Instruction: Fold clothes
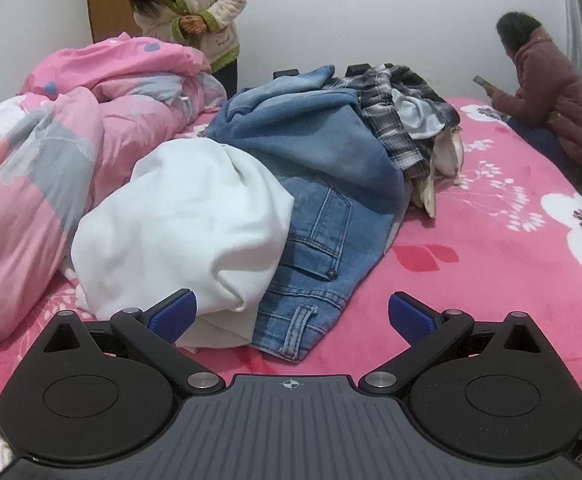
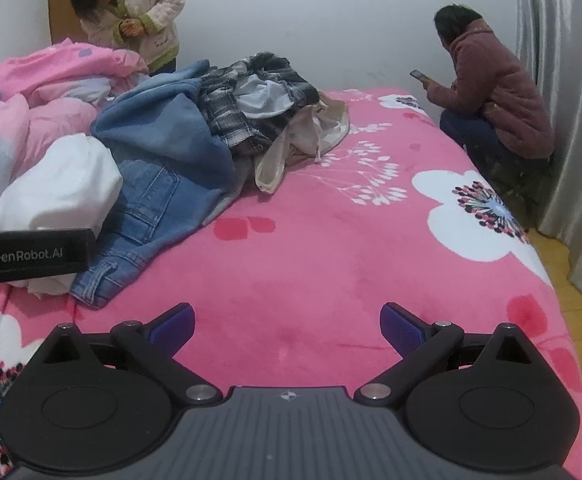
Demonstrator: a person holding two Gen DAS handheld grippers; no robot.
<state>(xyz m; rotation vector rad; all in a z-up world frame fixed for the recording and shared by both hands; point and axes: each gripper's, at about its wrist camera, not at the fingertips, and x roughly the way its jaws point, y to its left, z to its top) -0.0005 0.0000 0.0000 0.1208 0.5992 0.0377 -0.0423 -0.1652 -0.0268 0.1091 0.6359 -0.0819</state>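
Note:
A heap of clothes lies on the pink flowered bed (image 1: 491,240) (image 2: 311,260). Nearest is a white garment (image 1: 183,232) (image 2: 59,192), bunched up beside blue jeans (image 1: 315,272) (image 2: 139,216). Behind them lie a blue sweater (image 1: 315,140) (image 2: 167,128), a plaid shirt (image 1: 395,120) (image 2: 231,116) and a beige garment (image 1: 447,160) (image 2: 303,140). My left gripper (image 1: 291,316) is open, its fingers straddling the hem of the white garment and the jeans' waistband without gripping them. My right gripper (image 2: 287,328) is open over bare blanket. The left gripper's body (image 2: 31,256) shows at the left edge of the right wrist view.
A rumpled pink quilt (image 1: 51,140) (image 2: 31,92) fills the bed's left side. One person (image 1: 195,8) (image 2: 139,12) stands at the far left by the wall. Another (image 1: 547,92) (image 2: 491,88) crouches at the bed's far right corner holding a phone. Grey curtains (image 2: 563,120) hang on the right above wooden floor (image 2: 563,272).

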